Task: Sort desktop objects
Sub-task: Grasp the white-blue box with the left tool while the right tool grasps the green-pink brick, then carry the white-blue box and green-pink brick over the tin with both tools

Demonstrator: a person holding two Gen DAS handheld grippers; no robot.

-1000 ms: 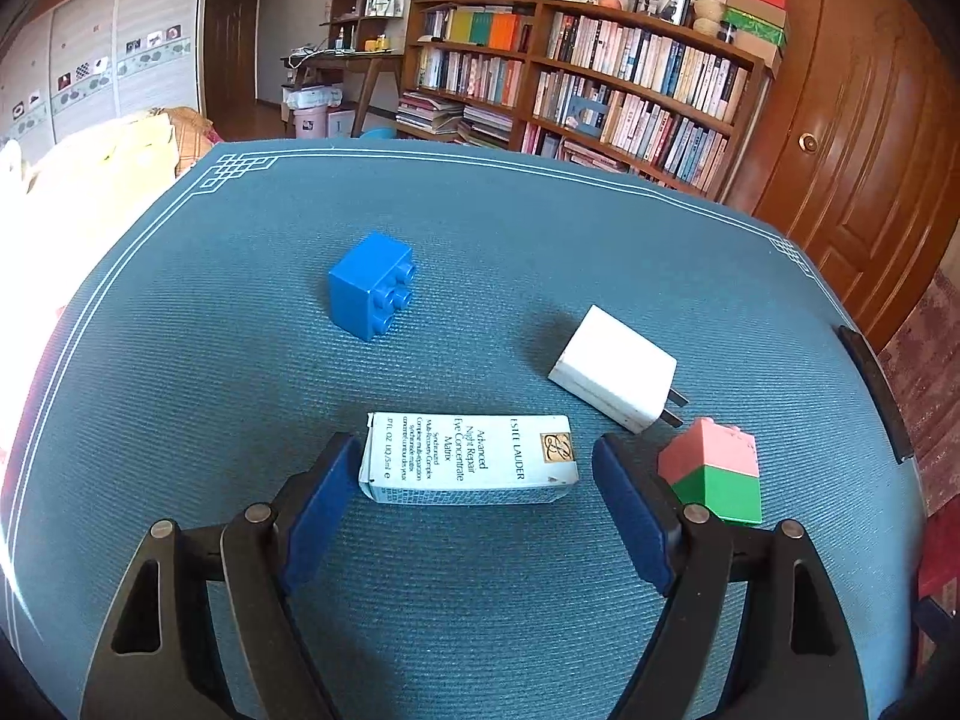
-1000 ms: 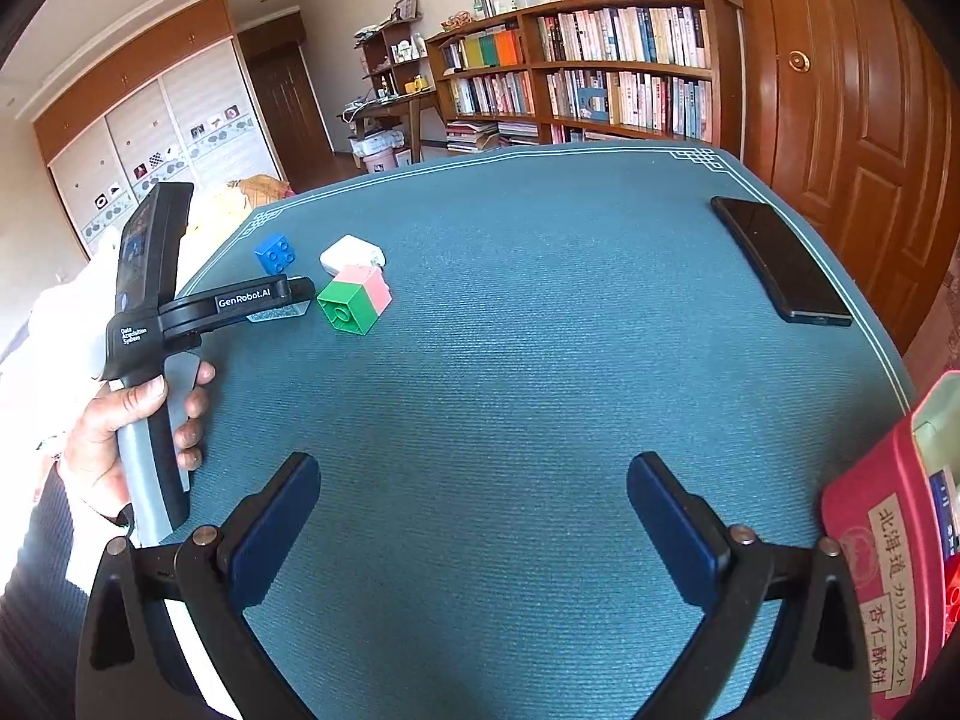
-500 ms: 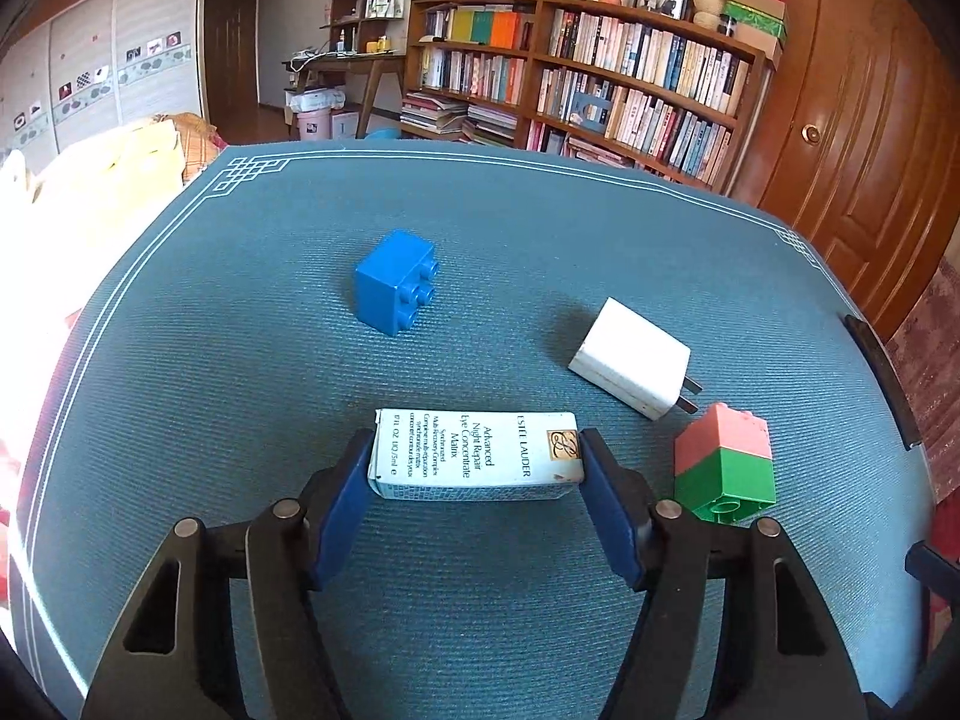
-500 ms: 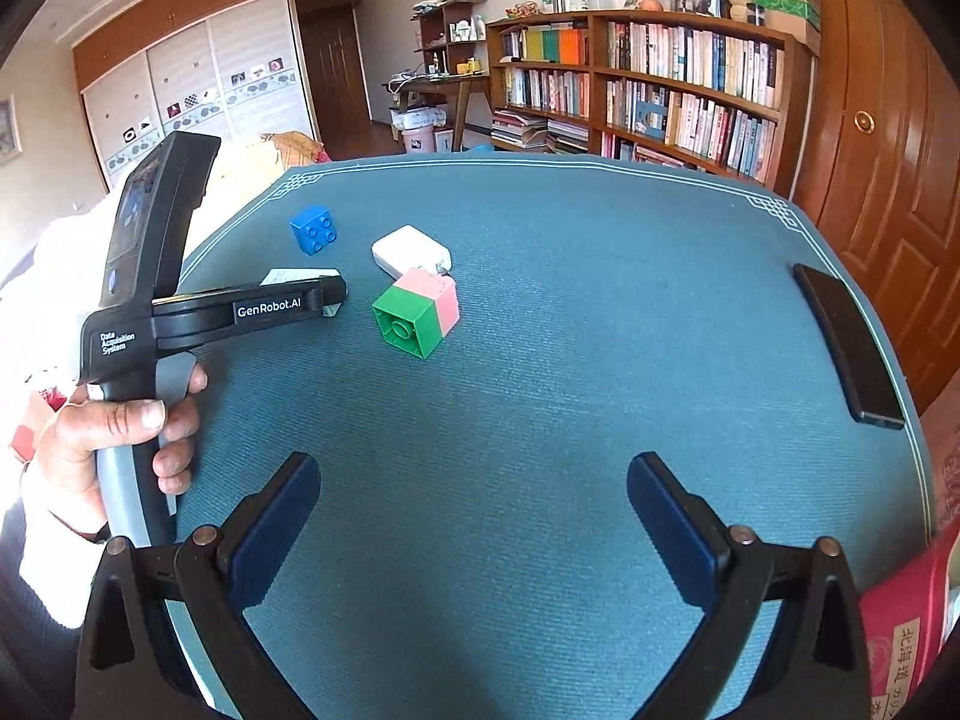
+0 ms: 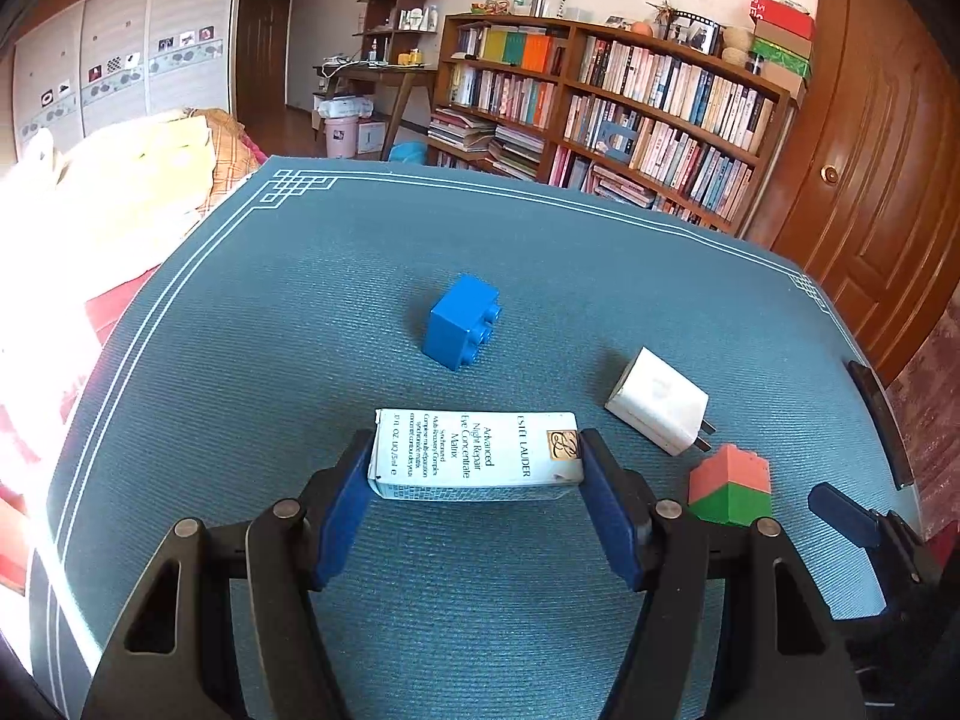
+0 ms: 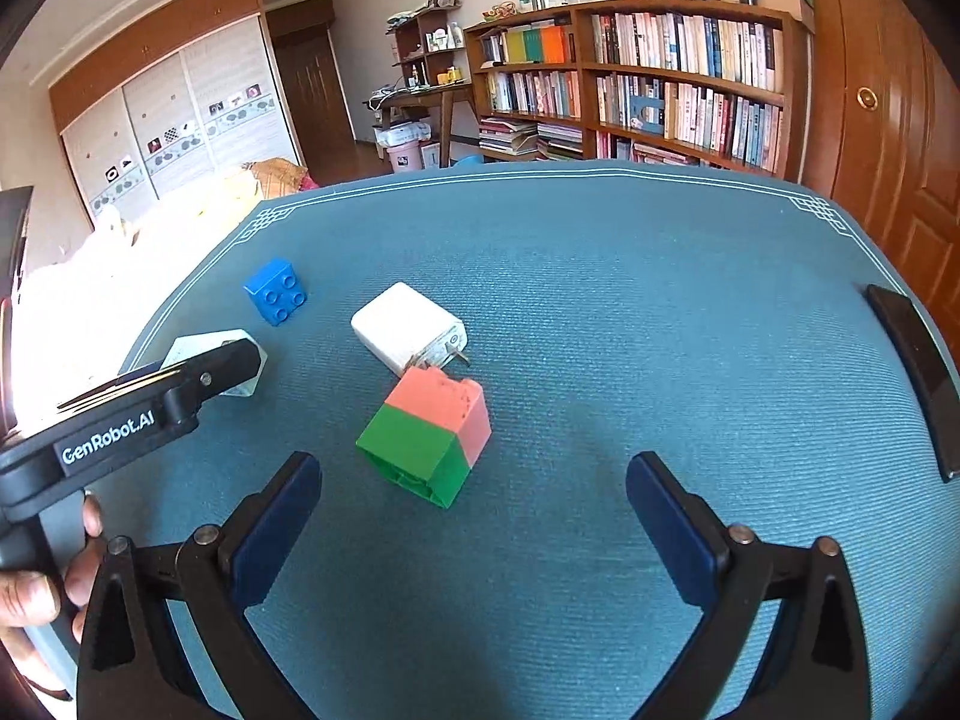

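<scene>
The left gripper (image 5: 474, 474) has its jaws clenched on the ends of a small white printed cardboard carton (image 5: 477, 459), which seems just raised off the teal woven surface (image 5: 300, 312). The right gripper (image 6: 474, 516) hangs with jaws released, nothing between them, facing a pink-and-green stacked plastic brick (image 6: 429, 435) just beside a white plug-in charger (image 6: 405, 327); a blue studded brick (image 5: 461, 321) lies apart. The carton's pick-up looks in hand; next it needs carrying to its sorting place, which is out of view.
</scene>
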